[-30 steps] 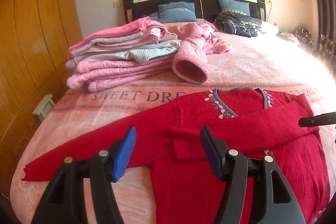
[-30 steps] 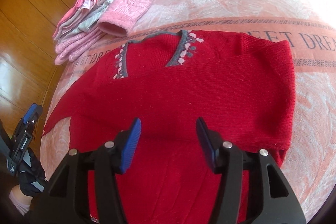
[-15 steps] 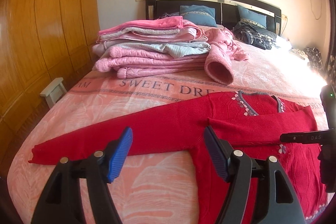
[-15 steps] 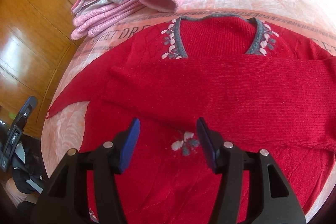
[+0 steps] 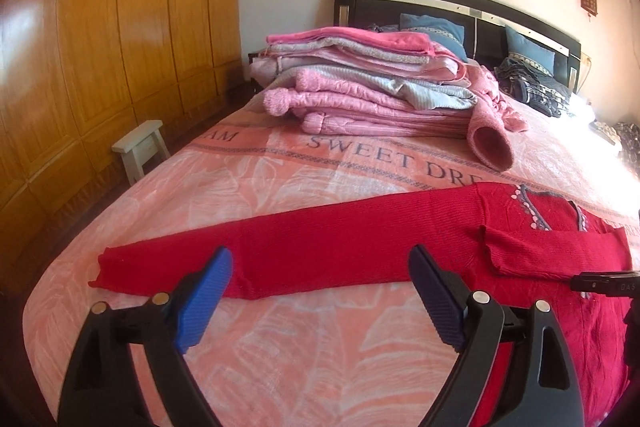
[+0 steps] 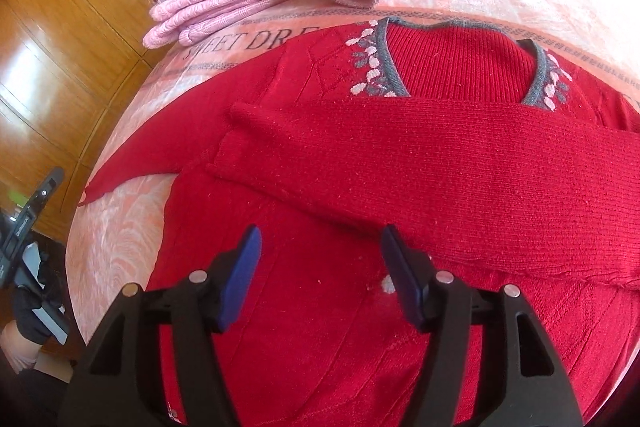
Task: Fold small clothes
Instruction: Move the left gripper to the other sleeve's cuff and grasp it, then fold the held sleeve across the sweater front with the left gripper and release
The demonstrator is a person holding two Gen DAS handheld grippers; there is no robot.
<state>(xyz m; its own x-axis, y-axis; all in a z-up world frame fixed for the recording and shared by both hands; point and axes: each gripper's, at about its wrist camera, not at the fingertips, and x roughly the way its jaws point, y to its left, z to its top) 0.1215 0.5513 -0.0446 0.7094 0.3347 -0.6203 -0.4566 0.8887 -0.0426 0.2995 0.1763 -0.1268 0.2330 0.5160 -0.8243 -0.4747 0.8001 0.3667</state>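
A red knit sweater (image 6: 400,167) with a grey collar lies flat on the pink bedspread (image 5: 280,347). One sleeve (image 6: 420,183) is folded across its chest. The other sleeve (image 5: 304,251) stretches out flat to the left. My left gripper (image 5: 320,291) hangs open just in front of that stretched sleeve, holding nothing. My right gripper (image 6: 320,275) is open above the sweater's lower body, below the folded sleeve, with nothing between its fingers.
A stack of folded pink and grey clothes (image 5: 360,95) sits further up the bed, with a loose pink garment (image 5: 488,143) beside it. A wooden wardrobe (image 5: 100,47) and a small white stool (image 5: 140,151) stand left of the bed. Dark clothes (image 5: 532,87) lie near the headboard.
My left gripper has swung left, from over the sweater's body to in front of the outstretched sleeve. My right gripper moved closer to the sweater's body. Both stayed open.
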